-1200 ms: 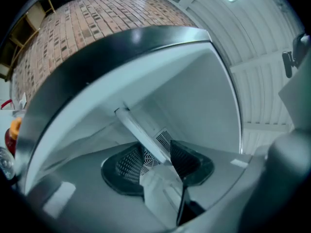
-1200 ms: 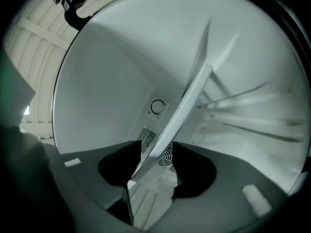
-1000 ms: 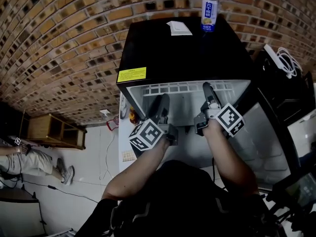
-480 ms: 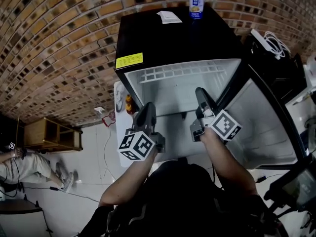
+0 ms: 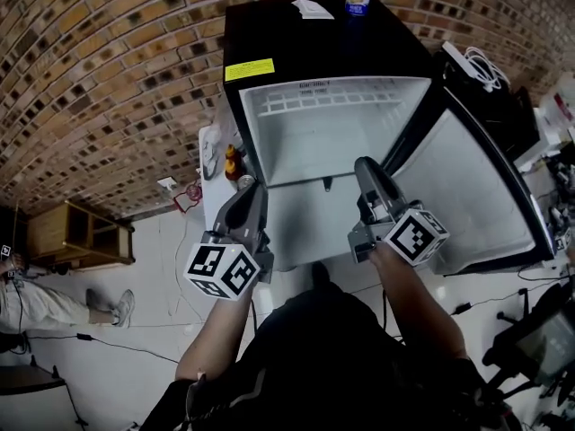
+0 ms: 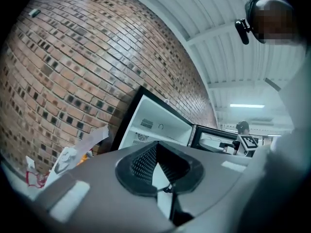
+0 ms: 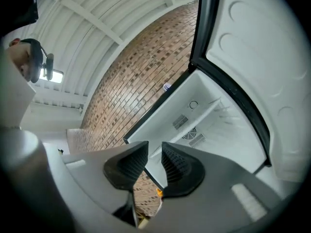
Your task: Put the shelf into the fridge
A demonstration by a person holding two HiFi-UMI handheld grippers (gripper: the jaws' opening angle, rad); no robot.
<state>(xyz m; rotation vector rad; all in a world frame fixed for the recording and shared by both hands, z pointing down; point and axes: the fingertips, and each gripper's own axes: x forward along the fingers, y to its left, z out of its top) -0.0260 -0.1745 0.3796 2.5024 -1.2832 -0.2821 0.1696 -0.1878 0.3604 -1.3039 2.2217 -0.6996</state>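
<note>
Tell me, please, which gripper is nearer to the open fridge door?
Right. The right gripper hovers in front of the fridge, close beside the door. The left gripper is farther off, at the fridge's opposite edge near the bottles.

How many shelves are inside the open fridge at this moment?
1. The shelf lies across the inside of the fridge, about halfway up. The lower space is partly hidden, so another could be there.
</note>
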